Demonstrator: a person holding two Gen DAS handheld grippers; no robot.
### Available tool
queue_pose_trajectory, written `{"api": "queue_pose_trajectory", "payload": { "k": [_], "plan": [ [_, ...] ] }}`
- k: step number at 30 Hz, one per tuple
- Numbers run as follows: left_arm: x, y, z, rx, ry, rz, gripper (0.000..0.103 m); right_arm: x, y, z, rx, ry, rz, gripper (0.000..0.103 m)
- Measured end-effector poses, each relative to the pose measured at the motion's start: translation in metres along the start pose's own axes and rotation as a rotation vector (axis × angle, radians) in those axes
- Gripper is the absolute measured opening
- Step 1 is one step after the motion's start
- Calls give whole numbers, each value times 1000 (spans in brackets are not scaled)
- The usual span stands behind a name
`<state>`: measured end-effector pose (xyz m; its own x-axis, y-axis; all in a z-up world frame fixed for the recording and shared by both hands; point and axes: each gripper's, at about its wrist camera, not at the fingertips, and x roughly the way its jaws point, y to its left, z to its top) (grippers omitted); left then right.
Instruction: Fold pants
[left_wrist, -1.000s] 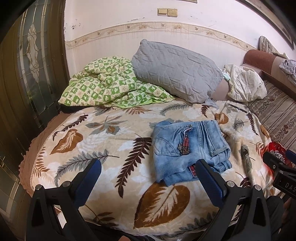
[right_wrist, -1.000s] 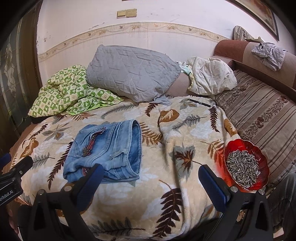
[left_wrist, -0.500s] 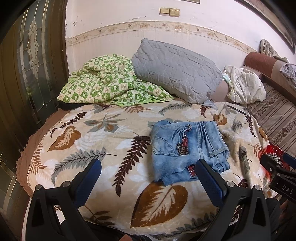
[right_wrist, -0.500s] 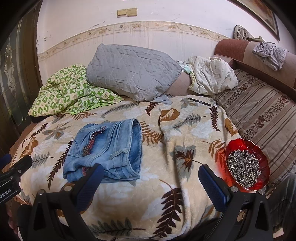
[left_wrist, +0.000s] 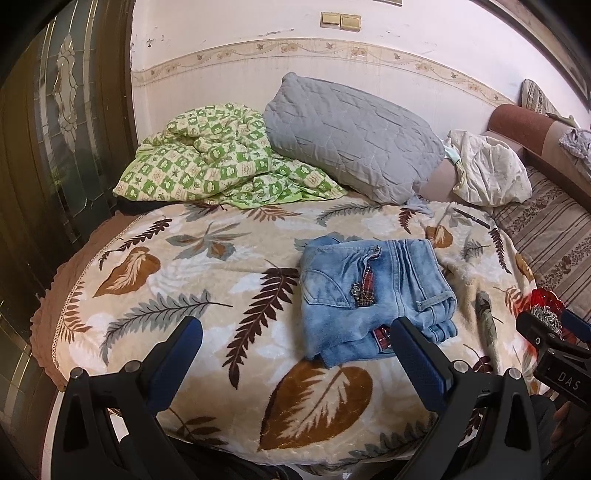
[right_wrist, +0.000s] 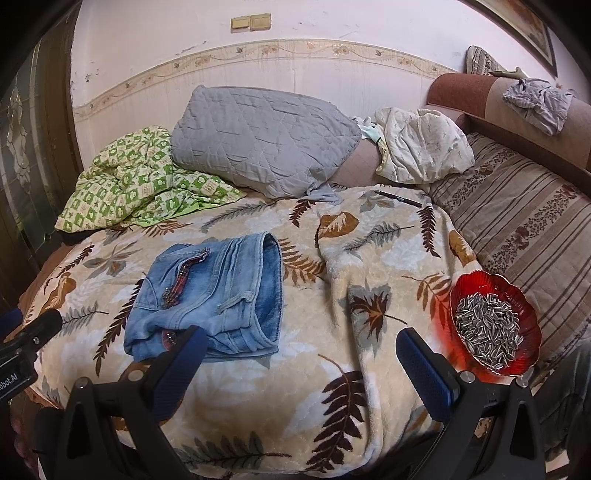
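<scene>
A pair of light blue jeans (left_wrist: 373, 291) lies folded into a compact bundle on the leaf-patterned blanket (left_wrist: 207, 280); it also shows in the right wrist view (right_wrist: 214, 295). My left gripper (left_wrist: 295, 343) is open and empty, held back over the blanket's near edge, its right finger just in front of the jeans. My right gripper (right_wrist: 299, 354) is open and empty, near the bed's front edge, its left finger overlapping the jeans' near edge in view.
A red bowl of sunflower seeds (right_wrist: 493, 325) sits at the blanket's right edge. A grey pillow (right_wrist: 262, 136), a green checked quilt (right_wrist: 136, 188) and a white bundle (right_wrist: 421, 147) lie at the back. A pen (right_wrist: 399, 198) lies near the pillow. A striped cushion (right_wrist: 524, 214) is at the right.
Both grippers have drawn back slightly from the bed and stay open. The folded jeans have not moved.
</scene>
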<state>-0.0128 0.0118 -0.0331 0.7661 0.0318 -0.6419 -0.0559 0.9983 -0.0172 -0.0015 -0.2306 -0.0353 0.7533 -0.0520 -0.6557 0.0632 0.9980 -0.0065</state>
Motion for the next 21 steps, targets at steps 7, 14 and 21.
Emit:
{"api": "queue_pose_trajectory", "payload": {
  "k": [7, 14, 21],
  "plan": [
    [0, 0, 2, 5, -4, 0, 101, 1, -1, -1, -2, 0, 1, 103],
    [1, 0, 4, 6, -8, -11, 101, 2, -1, -1, -2, 3, 2, 103],
    [0, 0, 5, -10, -25, -60, 103, 5, -2, 0, -3, 7, 3, 103]
  ]
}}
